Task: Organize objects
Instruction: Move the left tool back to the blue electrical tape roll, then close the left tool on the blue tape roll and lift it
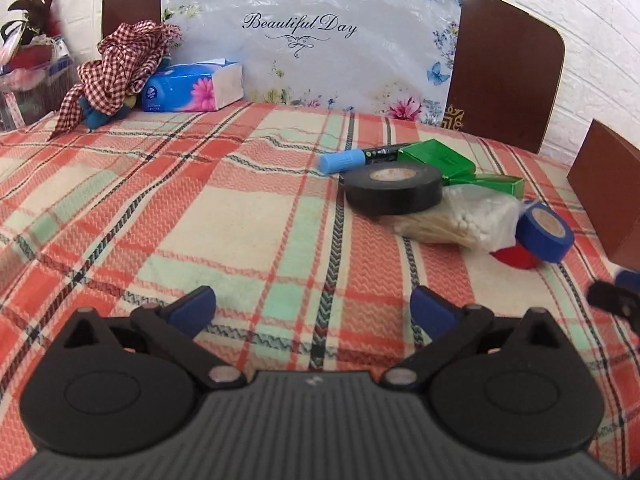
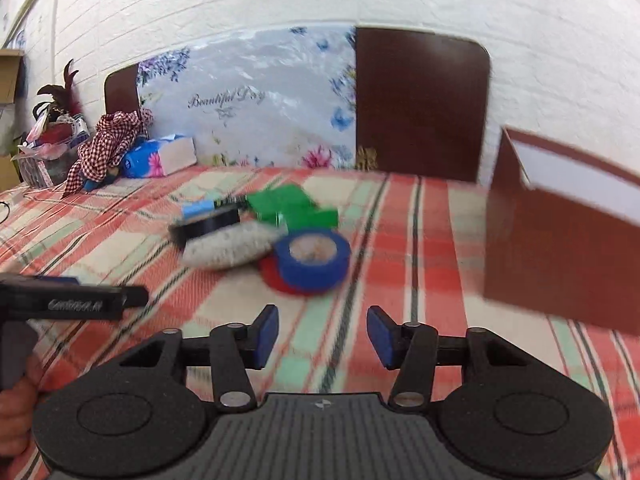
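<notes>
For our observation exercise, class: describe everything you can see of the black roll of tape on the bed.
The black tape roll is a wide ring of glossy black tape wound on a pale cardboard core. It lies flat on the plaid blanket, hole upward, looking full and unused. Its right edge rests on the clear bag of cotton swabs. Behind it lie a blue-capped marker and green boxes. Neither gripper touches it.

- We see bare plaid surface (image 1: 240,216) left of the clutter.
- Black tape (image 1: 394,191), swab bag (image 1: 460,220) and blue tape (image 1: 545,231) crowd the right.
- The brown box (image 2: 560,240) blocks the far right.
</notes>
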`<control>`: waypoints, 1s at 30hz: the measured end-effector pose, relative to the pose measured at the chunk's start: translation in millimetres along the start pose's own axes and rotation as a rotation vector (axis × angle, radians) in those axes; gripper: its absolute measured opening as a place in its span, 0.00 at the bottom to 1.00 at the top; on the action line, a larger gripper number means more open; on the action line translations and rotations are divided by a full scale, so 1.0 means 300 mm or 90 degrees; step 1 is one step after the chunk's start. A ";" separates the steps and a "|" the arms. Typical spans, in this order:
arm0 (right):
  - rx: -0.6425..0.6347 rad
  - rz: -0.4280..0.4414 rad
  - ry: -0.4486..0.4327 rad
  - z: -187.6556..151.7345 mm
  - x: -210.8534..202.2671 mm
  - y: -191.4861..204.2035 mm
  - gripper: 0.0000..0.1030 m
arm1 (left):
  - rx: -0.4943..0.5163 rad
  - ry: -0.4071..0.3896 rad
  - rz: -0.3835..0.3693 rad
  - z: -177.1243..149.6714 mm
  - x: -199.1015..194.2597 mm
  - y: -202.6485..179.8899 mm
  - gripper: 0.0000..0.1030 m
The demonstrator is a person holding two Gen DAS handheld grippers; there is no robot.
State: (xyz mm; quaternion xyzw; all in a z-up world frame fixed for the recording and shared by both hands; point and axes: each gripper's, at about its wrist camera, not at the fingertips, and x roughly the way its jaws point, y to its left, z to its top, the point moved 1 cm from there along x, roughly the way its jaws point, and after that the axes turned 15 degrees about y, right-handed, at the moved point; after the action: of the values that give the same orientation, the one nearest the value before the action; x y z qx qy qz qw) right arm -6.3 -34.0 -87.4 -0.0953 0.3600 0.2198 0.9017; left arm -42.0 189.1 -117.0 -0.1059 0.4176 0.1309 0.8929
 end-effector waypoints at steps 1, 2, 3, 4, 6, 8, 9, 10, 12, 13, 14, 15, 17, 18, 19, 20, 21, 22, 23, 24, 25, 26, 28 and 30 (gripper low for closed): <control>-0.013 -0.011 -0.007 0.025 0.021 0.014 0.63 | 0.009 -0.001 0.009 0.000 0.003 -0.014 1.00; -0.027 -0.026 -0.010 0.051 0.047 0.031 0.64 | 0.022 -0.002 0.005 -0.001 0.003 -0.025 1.00; -0.044 -0.041 -0.009 0.077 0.074 0.043 0.61 | 0.033 -0.003 -0.001 -0.002 0.003 -0.033 1.00; -0.060 -0.054 -0.004 0.099 0.103 0.052 0.60 | 0.036 -0.003 -0.005 -0.001 0.006 -0.035 1.00; -0.073 -0.045 0.019 0.133 0.148 0.051 0.54 | 0.031 -0.004 -0.012 0.000 0.006 -0.028 1.00; -0.068 -0.024 0.030 0.134 0.150 0.035 0.53 | 0.029 -0.005 -0.016 -0.003 0.005 -0.026 1.00; -0.066 -0.018 0.036 0.120 0.133 0.027 0.53 | 0.028 -0.006 -0.016 -0.003 0.004 -0.027 1.00; -0.061 -0.008 0.043 0.104 0.112 0.022 0.53 | 0.028 -0.005 -0.016 -0.004 0.004 -0.028 1.00; -0.053 0.005 0.055 0.040 0.058 0.019 0.53 | 0.030 -0.005 -0.015 -0.004 0.004 -0.028 1.00; -0.051 0.001 0.062 -0.005 0.027 0.016 0.53 | 0.032 -0.005 -0.014 -0.004 0.005 -0.030 1.00; -0.049 -0.009 0.071 -0.052 -0.004 0.002 0.53 | 0.034 -0.004 -0.013 -0.005 0.005 -0.031 1.00; -0.044 -0.022 0.074 -0.108 -0.042 -0.012 0.52 | 0.038 -0.003 -0.010 -0.005 0.007 -0.035 1.00; -0.037 -0.046 0.075 -0.195 -0.119 -0.047 0.45 | 0.055 0.004 0.000 -0.003 0.007 -0.050 1.00; -0.026 -0.056 0.069 -0.225 -0.156 -0.066 0.57 | 0.066 0.010 0.007 -0.002 0.006 -0.063 1.00; -0.014 -0.066 0.065 -0.249 -0.186 -0.086 0.68 | 0.076 0.019 0.012 0.001 0.001 -0.080 0.98; -0.002 -0.074 0.062 -0.269 -0.209 -0.099 0.68 | 0.080 0.031 0.001 0.007 -0.009 -0.098 0.93; 0.007 -0.078 0.065 -0.283 -0.223 -0.114 0.67 | 0.081 0.045 -0.036 0.015 -0.026 -0.119 0.89; 0.013 -0.076 0.071 -0.294 -0.227 -0.126 0.66 | 0.086 0.058 -0.085 0.026 -0.049 -0.150 0.85; 0.015 -0.073 0.074 -0.300 -0.224 -0.132 0.64 | 0.101 0.069 -0.127 0.037 -0.072 -0.193 0.81; 0.016 -0.069 0.073 -0.297 -0.216 -0.133 0.64 | 0.121 0.073 -0.156 0.047 -0.096 -0.242 0.76; 0.011 -0.064 0.072 -0.289 -0.209 -0.132 0.64 | 0.141 0.073 -0.180 0.054 -0.120 -0.290 0.74; 0.000 -0.056 0.070 -0.278 -0.202 -0.127 0.64 | 0.159 0.074 -0.204 0.060 -0.137 -0.337 0.70; -0.038 -0.041 0.058 -0.250 -0.189 -0.102 0.63 | 0.185 0.095 -0.234 0.068 -0.142 -0.411 0.64; -0.072 -0.037 0.051 -0.232 -0.170 -0.080 0.62 | 0.206 0.132 -0.236 0.057 -0.118 -0.471 0.49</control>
State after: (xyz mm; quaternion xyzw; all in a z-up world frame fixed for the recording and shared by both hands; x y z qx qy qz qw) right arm -70.3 -95.0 -102.3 -0.1651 0.3796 0.2094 0.8859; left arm -6.0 55.8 -67.8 -0.0493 0.4955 -0.1149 0.8596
